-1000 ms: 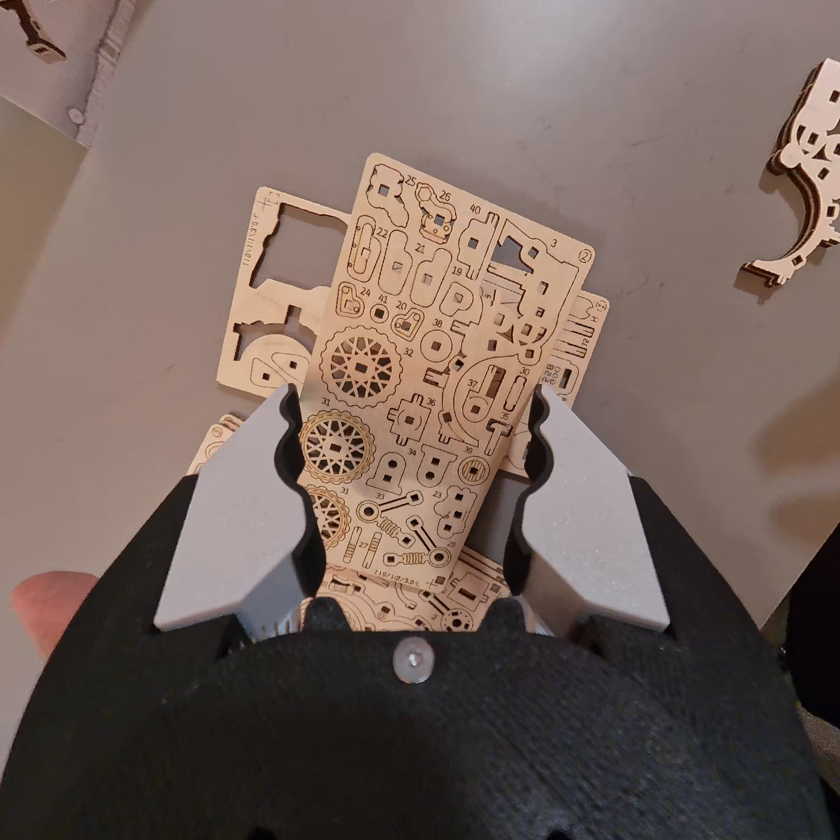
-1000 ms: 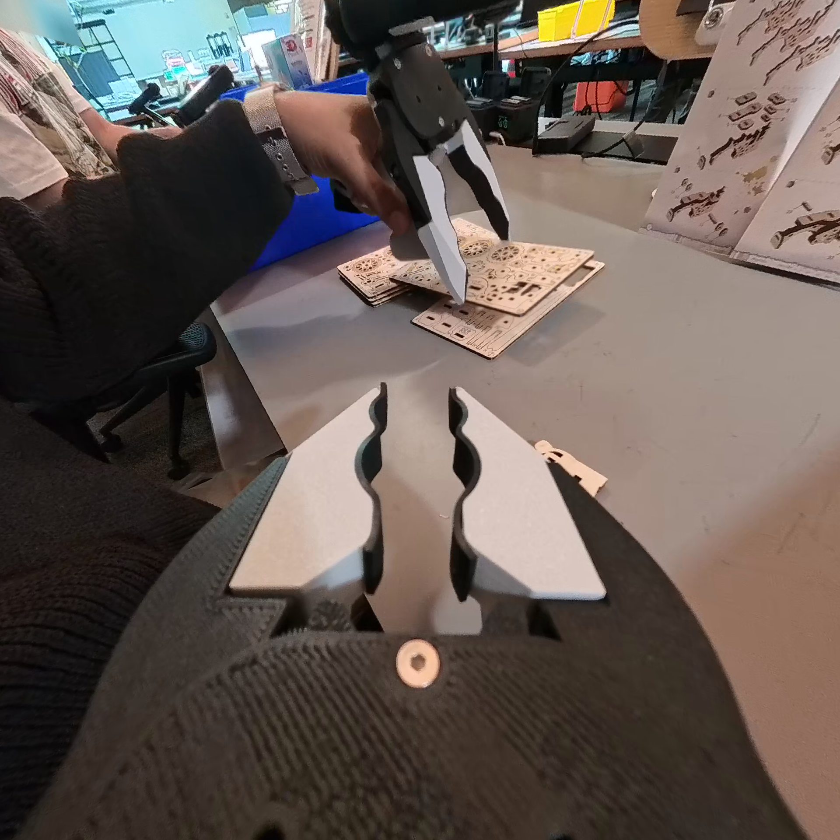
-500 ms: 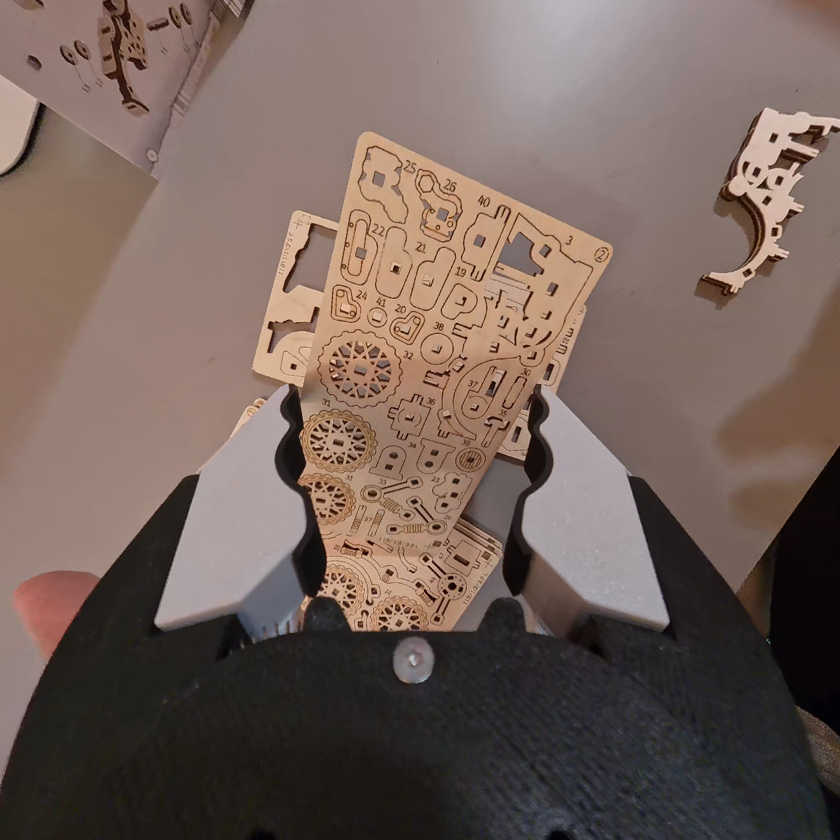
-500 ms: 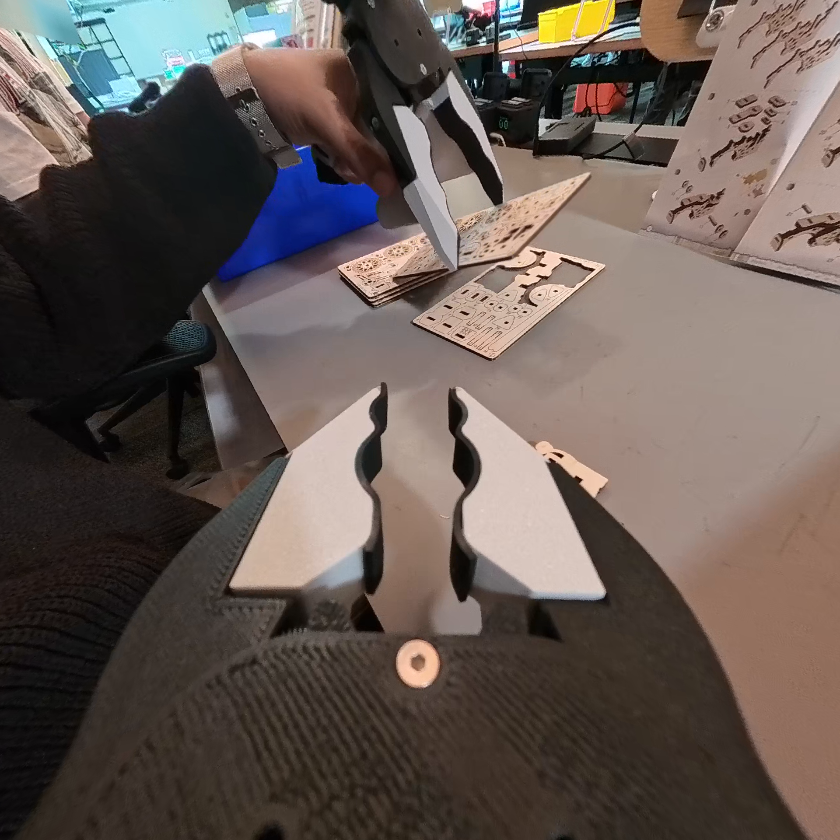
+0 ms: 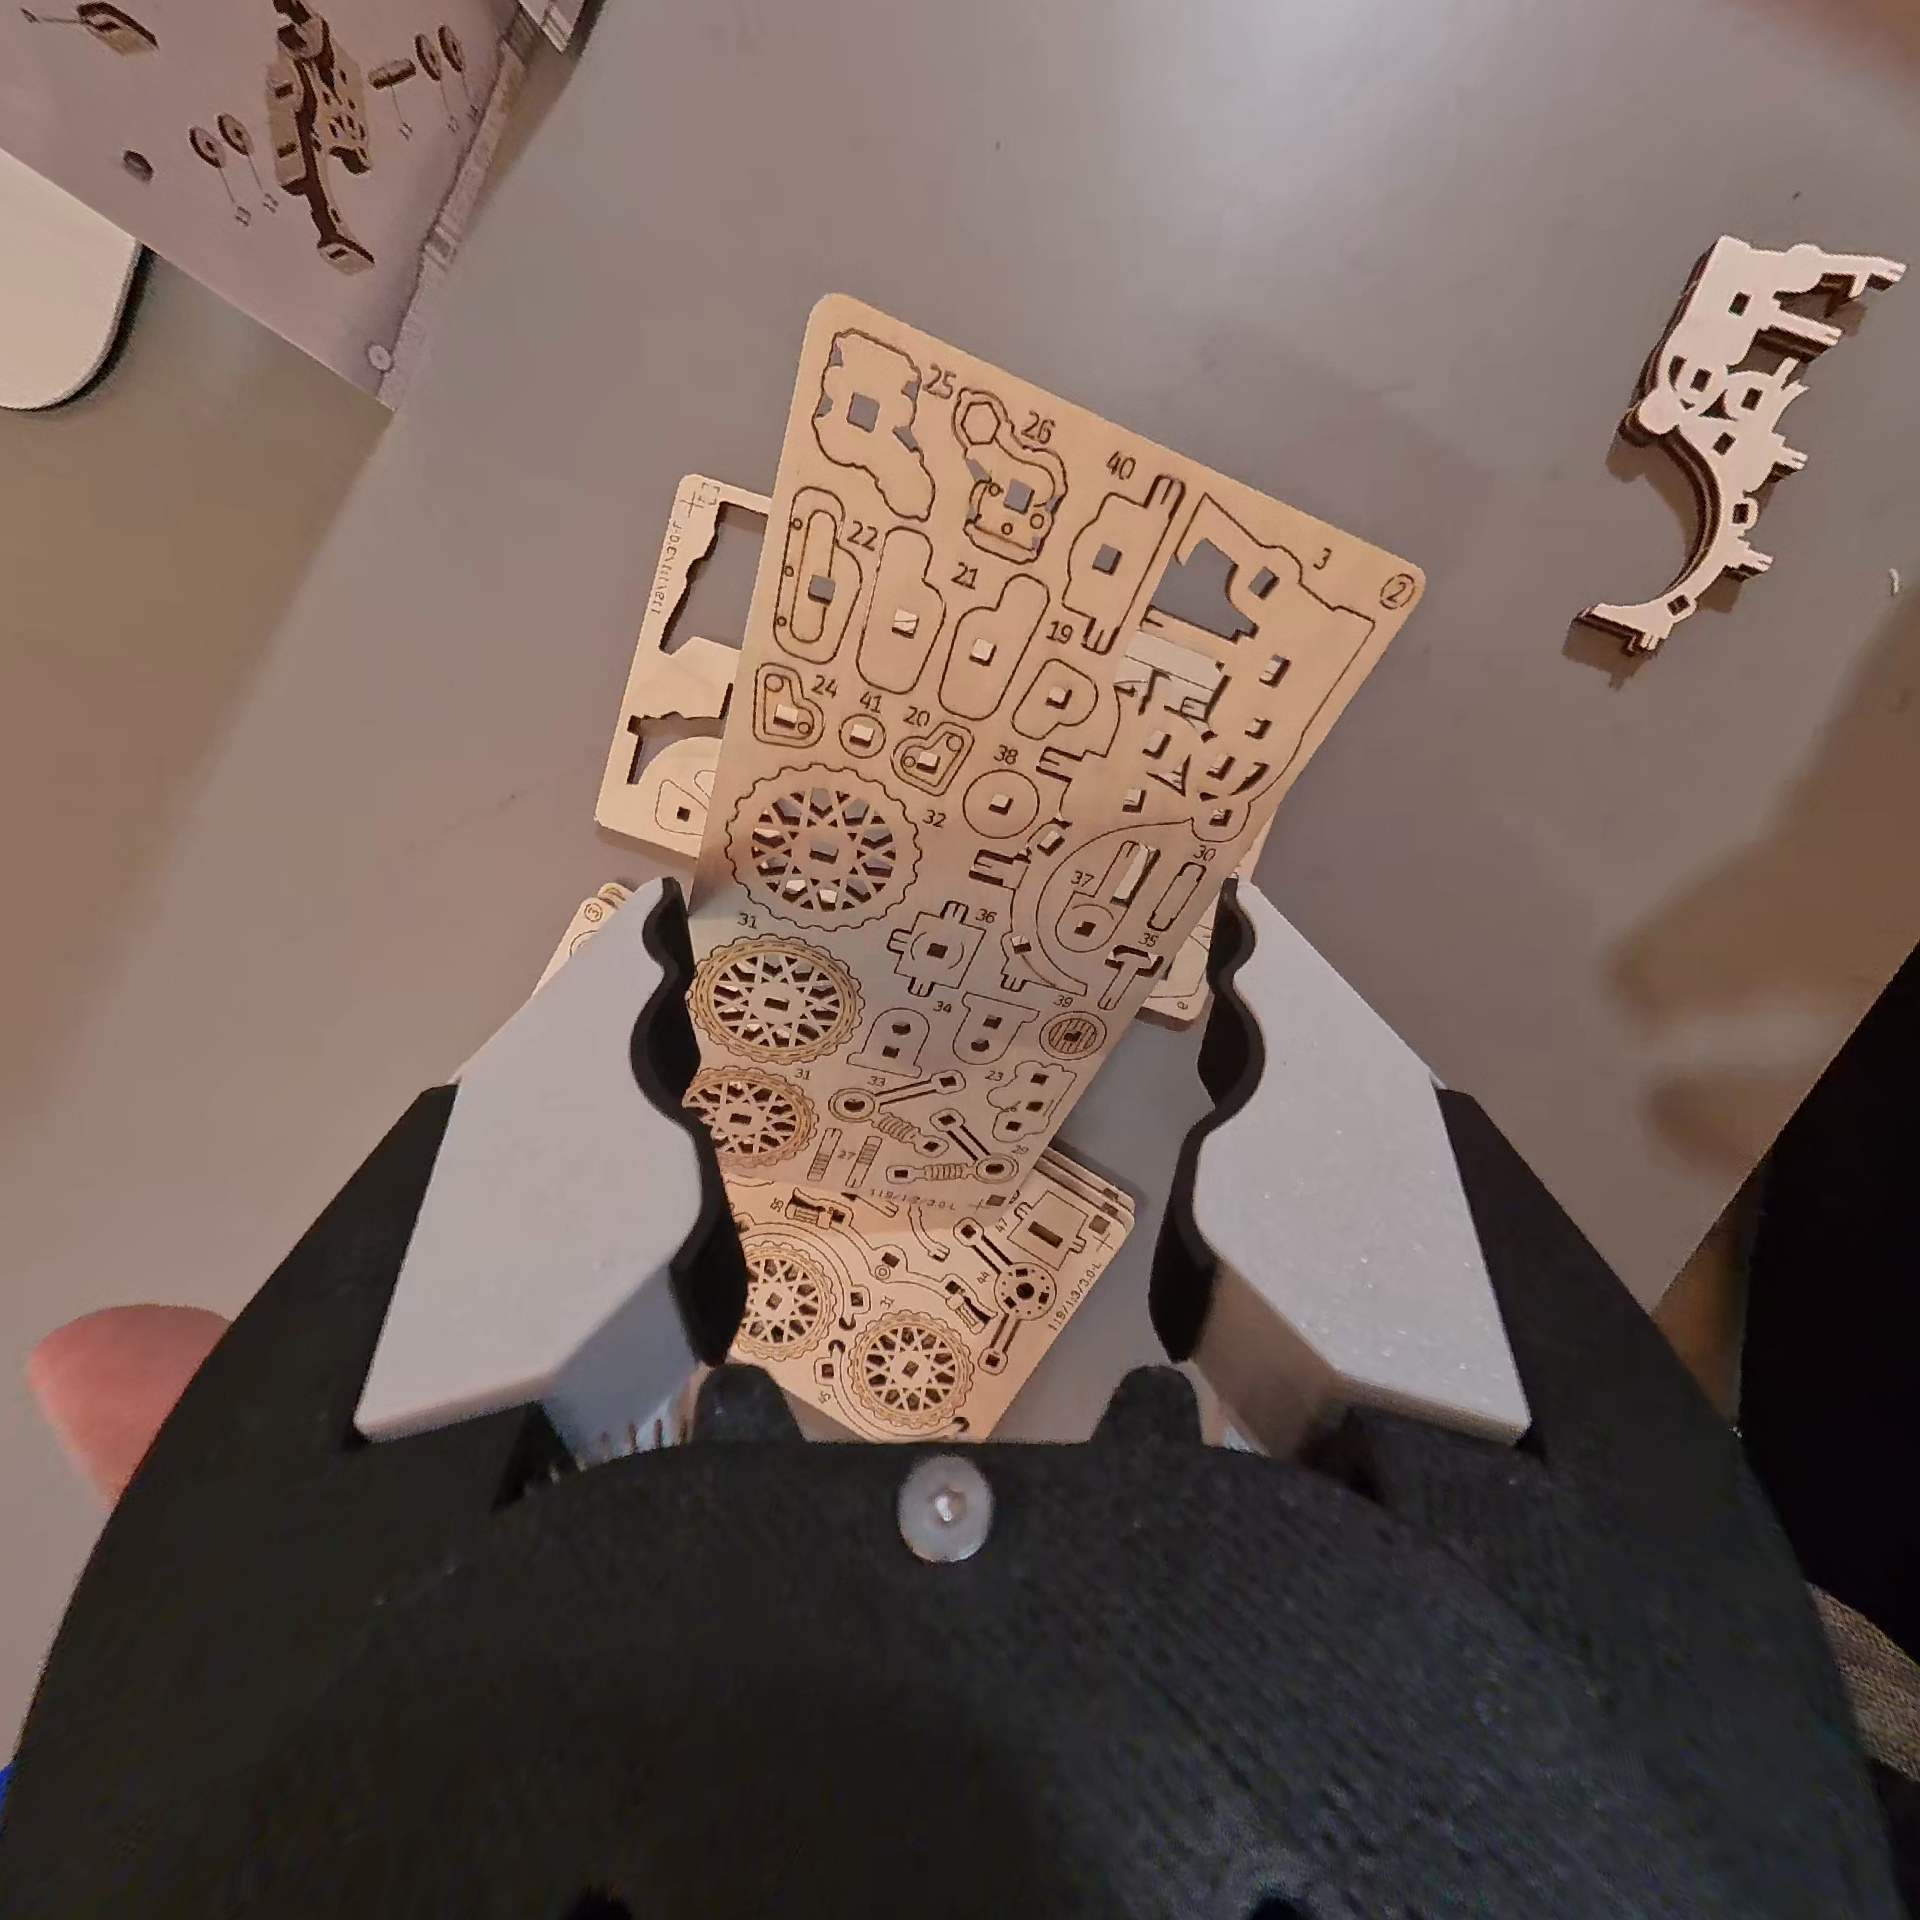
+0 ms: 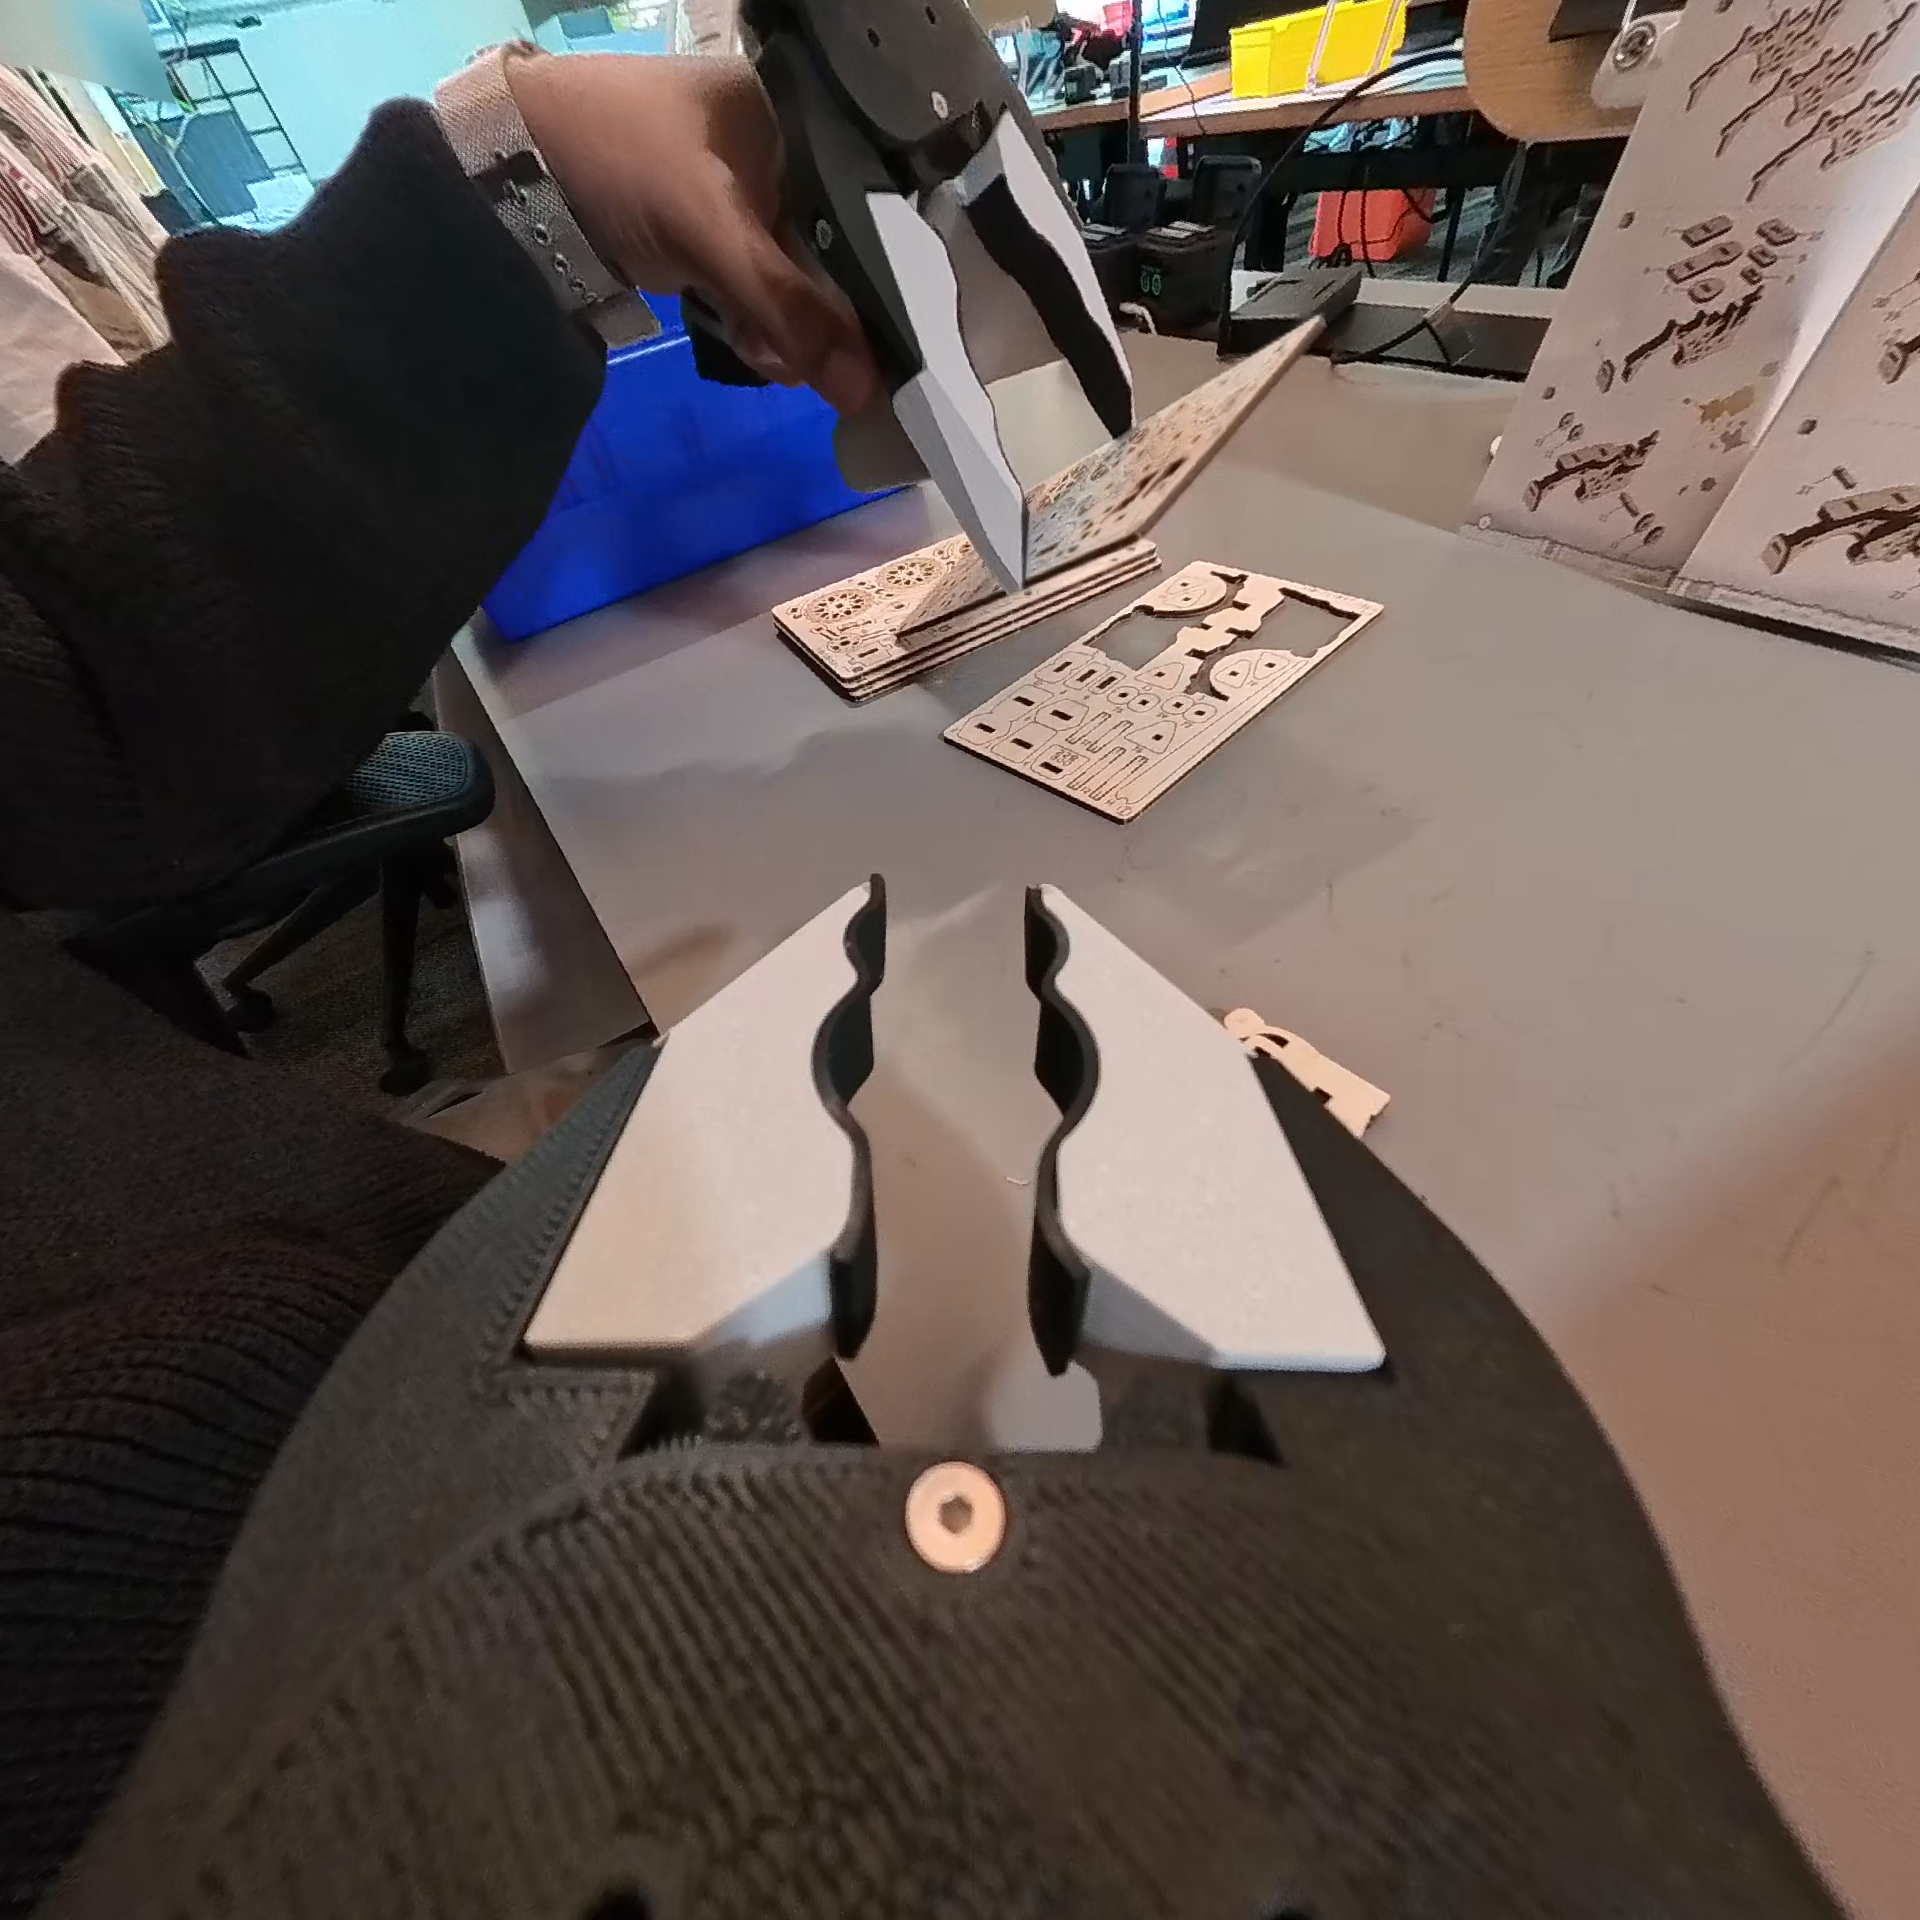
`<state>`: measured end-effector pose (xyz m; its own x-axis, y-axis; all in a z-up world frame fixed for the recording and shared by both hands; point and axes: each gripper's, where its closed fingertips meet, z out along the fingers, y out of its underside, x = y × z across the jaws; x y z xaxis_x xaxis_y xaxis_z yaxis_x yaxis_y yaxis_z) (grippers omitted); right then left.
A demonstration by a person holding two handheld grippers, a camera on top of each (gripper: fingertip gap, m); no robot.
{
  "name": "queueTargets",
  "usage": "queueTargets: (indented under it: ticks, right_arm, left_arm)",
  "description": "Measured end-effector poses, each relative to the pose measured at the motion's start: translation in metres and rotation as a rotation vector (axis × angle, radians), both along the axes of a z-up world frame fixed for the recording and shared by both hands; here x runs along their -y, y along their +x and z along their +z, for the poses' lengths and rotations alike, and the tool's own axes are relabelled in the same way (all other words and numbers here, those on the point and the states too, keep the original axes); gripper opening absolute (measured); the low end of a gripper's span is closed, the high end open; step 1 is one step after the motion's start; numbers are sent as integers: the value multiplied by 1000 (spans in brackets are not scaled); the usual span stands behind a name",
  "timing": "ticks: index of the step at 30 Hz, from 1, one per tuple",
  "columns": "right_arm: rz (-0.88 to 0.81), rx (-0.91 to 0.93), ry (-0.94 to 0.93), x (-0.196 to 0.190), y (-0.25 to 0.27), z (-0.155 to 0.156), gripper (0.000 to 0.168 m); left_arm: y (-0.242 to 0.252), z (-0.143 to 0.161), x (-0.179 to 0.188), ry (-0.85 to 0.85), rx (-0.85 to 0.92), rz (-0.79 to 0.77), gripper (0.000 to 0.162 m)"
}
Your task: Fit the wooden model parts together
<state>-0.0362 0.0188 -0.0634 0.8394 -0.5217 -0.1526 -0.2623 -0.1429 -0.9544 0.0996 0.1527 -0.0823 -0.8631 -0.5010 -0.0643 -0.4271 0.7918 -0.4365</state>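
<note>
Grey tabletop carries the wooden model parts, with a blue bin at its far edge and printed instruction sheets propped upright behind.

Landmark: the stack of part sheets lying flat on the tabletop.

- Left claw: fingers spread to the width of one part sheet and set against its two long edges. The sheet is tilted, its near end low over the stack, its far end raised. Whether the near end touches the stack cannot be determined.
- Partly emptied sheet: flat on the tabletop, just beside the stack.
- Assembled curved piece: flat on the tabletop, well apart from the stack.
- Right claw: fingers apart with nothing between them, low over the tabletop, well apart from the stack. A small loose part lies just beside its right finger.
</note>
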Motion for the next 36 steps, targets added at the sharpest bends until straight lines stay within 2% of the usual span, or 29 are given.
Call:
queueTargets:
  ticks: [20,22,23,26,30,35,36]
  right_arm:
    - [30,9,-3,-8,-1,0,25]
    - [39,9,-3,-11,-1,0,25]
    - [43,8,-3,-12,-1,0,25]
    - [54,8,-5,-15,-1,0,25]
    - [63,9,-6,-17,-2,0,25]
    - [59,22,-14,-17,-2,0,25]
    - [58,22,-16,-17,-2,0,25]
  left_arm:
    - [-8,29,-9,-56,60,16,97]
    - [0,39,-13,-79,132,43,26]
    - [0,46,-11,-120,149,39,22]
    - [-5,52,-12,-189,120,55,24]
    - [0,27,-27,-68,108,90,39]
    - [-14,6,-9,-68,24,2,53]
    - [-21,3,1,-100,-13,-36,64]
